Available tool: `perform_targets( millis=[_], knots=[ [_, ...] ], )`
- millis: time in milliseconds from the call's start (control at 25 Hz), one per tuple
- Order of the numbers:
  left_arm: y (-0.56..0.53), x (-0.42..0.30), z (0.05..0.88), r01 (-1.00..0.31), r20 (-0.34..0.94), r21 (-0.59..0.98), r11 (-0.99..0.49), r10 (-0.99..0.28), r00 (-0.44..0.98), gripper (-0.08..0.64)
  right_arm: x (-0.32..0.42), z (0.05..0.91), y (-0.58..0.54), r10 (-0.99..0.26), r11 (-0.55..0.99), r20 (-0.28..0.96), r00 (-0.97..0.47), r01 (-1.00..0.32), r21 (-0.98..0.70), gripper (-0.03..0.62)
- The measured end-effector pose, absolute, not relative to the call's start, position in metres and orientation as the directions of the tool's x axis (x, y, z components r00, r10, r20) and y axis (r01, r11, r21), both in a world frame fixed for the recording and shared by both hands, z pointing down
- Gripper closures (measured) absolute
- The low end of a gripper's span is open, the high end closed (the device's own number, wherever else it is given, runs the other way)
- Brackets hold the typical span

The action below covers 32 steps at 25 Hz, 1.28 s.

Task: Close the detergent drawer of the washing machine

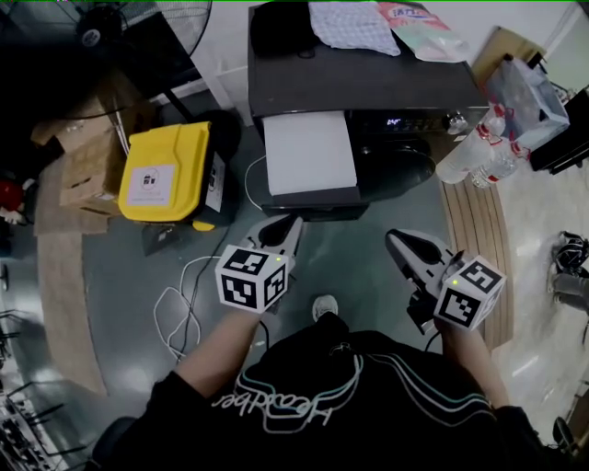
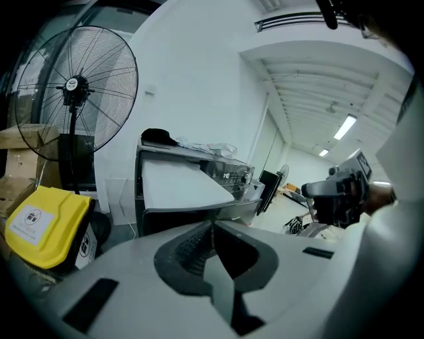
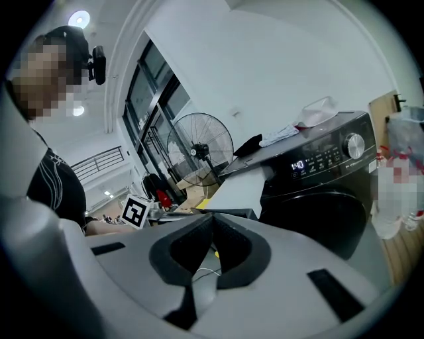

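Note:
The dark washing machine [image 1: 386, 83] stands ahead of me. Its detergent drawer [image 1: 308, 152] is pulled far out on the left side, its white top showing above a dark front face. My left gripper [image 1: 294, 224] is shut and empty, its tips just short of the drawer's front and not touching. My right gripper [image 1: 396, 239] is shut too and hangs below the round door [image 1: 400, 166]. In the left gripper view the drawer [image 2: 182, 185] lies straight past the closed jaws [image 2: 213, 228]. In the right gripper view the drawer [image 3: 242, 189] sits beyond the closed jaws [image 3: 212, 222], left of the machine's front [image 3: 318, 198].
A yellow bin [image 1: 166, 170] and cardboard boxes [image 1: 92, 166] stand left of the machine, with a floor fan [image 2: 76, 86] behind. Water bottles [image 1: 479, 152], a plastic bag [image 1: 525, 97] and a wooden board [image 1: 474, 239] are on the right. Cloths [image 1: 354, 26] lie on top. A white cable [image 1: 184, 304] loops on the floor.

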<state>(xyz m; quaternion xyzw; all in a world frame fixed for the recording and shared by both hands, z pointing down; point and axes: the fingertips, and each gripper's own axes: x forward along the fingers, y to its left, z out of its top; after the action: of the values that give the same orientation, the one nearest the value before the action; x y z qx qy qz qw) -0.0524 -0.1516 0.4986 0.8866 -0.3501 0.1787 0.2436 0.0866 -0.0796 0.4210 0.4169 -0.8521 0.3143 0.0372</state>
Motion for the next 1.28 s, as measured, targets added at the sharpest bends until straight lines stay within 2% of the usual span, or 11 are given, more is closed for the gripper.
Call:
perform_targets(
  millis=[640,1280],
  knots=[
    [-0.154,-0.043,0.492,-0.687,0.465,0.295,-0.665,-0.528,0.711,0.537,0.082,0.427,-0.089,-0.679,0.452,0.313,-0.664,-0.714,-0.535,0.565],
    [-0.180,-0.048,0.492,-0.743,0.461,0.303,-0.597,-0.590,0.662,0.538,0.090,0.441,-0.111,-0.666,0.442,0.311,-0.677,-0.696,-0.566,0.565]
  ],
)
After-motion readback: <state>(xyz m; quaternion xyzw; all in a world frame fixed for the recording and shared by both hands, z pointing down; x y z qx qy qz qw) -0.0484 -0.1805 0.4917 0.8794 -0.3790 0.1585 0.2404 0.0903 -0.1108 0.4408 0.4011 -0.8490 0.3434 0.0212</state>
